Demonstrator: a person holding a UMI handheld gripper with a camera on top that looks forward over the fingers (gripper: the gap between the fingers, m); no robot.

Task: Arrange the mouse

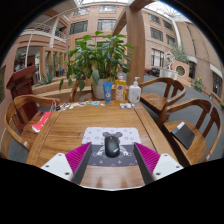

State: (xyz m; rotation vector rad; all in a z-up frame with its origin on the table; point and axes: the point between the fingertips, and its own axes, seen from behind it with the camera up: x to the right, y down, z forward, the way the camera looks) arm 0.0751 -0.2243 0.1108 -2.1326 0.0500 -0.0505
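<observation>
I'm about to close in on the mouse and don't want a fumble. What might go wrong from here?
The mouse lies on the mouse pad, just ahead of the open gripper, not gripped; closing off-centre may push it away. Dragging it might shift the mouse pad too. A long push could send it toward the bottles at the far end of the table.
</observation>
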